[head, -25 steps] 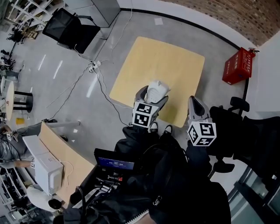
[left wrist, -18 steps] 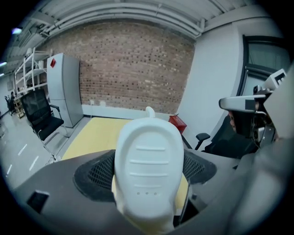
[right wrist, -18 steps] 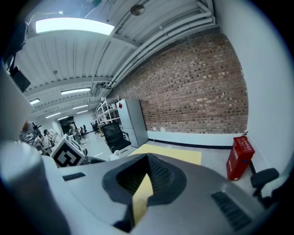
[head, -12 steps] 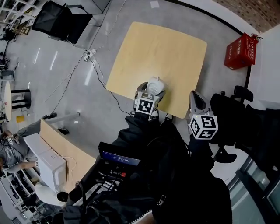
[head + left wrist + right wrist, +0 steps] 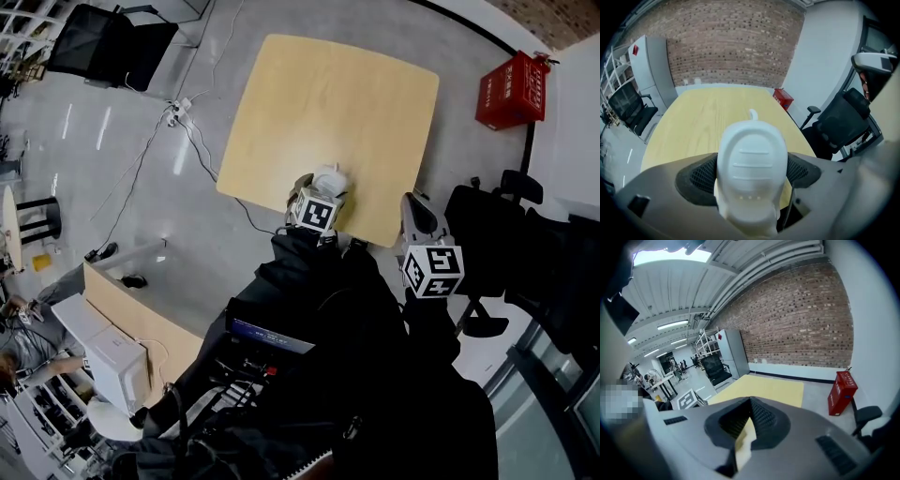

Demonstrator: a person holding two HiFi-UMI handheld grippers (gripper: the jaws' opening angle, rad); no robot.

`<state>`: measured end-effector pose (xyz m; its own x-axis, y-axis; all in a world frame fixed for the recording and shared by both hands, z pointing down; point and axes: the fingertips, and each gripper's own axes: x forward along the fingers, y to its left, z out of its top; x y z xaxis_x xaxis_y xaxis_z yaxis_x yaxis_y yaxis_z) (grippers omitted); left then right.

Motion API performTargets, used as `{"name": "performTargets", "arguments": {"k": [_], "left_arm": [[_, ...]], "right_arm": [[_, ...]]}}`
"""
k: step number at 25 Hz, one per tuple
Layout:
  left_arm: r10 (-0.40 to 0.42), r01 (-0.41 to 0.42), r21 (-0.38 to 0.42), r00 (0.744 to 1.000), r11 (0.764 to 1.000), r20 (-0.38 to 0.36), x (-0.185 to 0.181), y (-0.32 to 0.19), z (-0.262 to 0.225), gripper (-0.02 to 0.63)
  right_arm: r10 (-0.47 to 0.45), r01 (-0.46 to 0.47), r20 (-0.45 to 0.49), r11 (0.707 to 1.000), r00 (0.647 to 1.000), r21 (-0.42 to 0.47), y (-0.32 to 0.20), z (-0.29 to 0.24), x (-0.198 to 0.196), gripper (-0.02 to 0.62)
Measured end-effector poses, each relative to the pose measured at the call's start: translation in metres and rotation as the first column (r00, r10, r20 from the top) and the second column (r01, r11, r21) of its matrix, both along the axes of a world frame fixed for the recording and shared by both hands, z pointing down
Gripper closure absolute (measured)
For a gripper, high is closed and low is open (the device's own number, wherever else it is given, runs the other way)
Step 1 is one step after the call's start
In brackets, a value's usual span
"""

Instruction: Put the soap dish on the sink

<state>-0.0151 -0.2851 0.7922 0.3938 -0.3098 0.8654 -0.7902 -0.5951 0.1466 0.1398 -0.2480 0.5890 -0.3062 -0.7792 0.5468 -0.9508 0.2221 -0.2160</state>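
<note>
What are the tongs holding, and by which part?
Left tongs clamp the white soap dish by its two long sides. Right tongs hold nothing.

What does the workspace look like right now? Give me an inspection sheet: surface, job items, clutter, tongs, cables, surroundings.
Surface: wooden table, nothing seen lying on it.
Job's things: white soap dish, held above the table near its front edge; no sink seen.
Clutter: nothing seen.
Grippers: left gripper, tongs shut on the soap dish; right gripper, tongs together with nothing gripped, by the table's near right corner.
Cables: power strip on the floor left of the table, its cable trailing past the table's corner.
Surroundings: red crate, black chair, brick wall.
</note>
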Motion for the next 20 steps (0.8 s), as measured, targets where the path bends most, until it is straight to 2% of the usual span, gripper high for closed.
{"name": "performTargets", "arguments": {"k": [11,20], "left_arm": [[0.071,-0.063,-0.064,0.991,0.996,0.117,-0.004,0.004,0.046,0.155],[0.05,-0.044,-0.064,0.994,0.997,0.094,0.0,0.003,0.055,0.155]], "right_arm": [[-0.006,0.006,-0.007,0.999,1.0,-0.037,-0.005,0.01,-0.004,0.591],[0.001,-0.001,-0.009,0.999,1.0,-0.05,-0.002,0.015,0.003,0.591]]}}
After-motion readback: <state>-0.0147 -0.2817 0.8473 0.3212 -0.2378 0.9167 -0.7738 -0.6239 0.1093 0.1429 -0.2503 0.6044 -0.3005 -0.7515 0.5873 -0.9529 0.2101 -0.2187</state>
